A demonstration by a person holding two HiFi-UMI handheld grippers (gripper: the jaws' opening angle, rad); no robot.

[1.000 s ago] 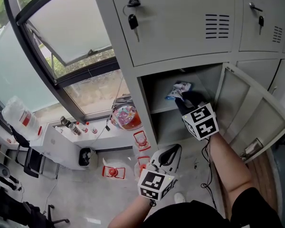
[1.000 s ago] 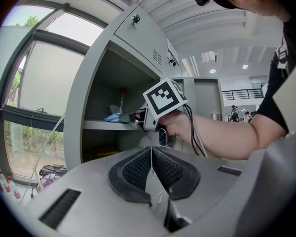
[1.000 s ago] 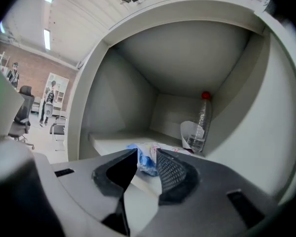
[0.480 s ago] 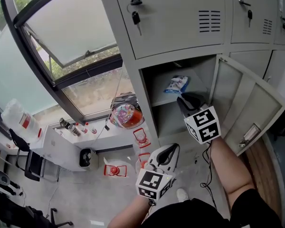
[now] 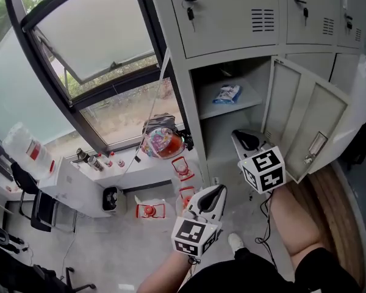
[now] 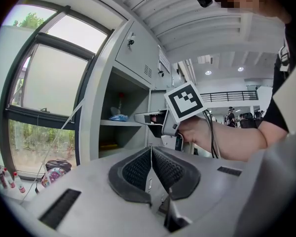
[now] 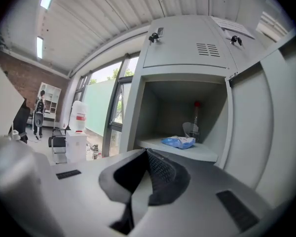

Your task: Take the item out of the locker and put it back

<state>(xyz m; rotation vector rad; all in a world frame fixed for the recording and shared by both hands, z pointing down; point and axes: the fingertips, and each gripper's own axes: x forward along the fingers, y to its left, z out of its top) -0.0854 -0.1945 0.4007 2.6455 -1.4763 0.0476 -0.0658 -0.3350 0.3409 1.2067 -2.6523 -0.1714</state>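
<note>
A blue and white packet (image 5: 227, 93) lies on the upper shelf (image 5: 247, 105) of the open grey locker; the right gripper view shows the packet (image 7: 178, 141) a little ahead, at the shelf's front. My right gripper (image 5: 244, 140) is outside the locker, below the shelf and apart from the packet. Its jaws have just been closing and now stand shut with nothing between them (image 7: 147, 151). My left gripper (image 5: 212, 195) hangs lower, to the left of the locker, also shut and empty (image 6: 151, 149). The left gripper view has the packet (image 6: 118, 117) on the shelf.
The locker door (image 5: 305, 124) swings open to the right. A key (image 5: 190, 11) hangs in the door above. A red-capped bottle (image 7: 196, 116) stands at the shelf's back. A colourful bag (image 5: 161, 144) sits on the window ledge, and red items (image 5: 147, 211) lie on the floor.
My right gripper has pulled back from the packet and out of the locker, and its jaws have shut. The packet stays on the shelf. Both hands have shifted back from the locker.
</note>
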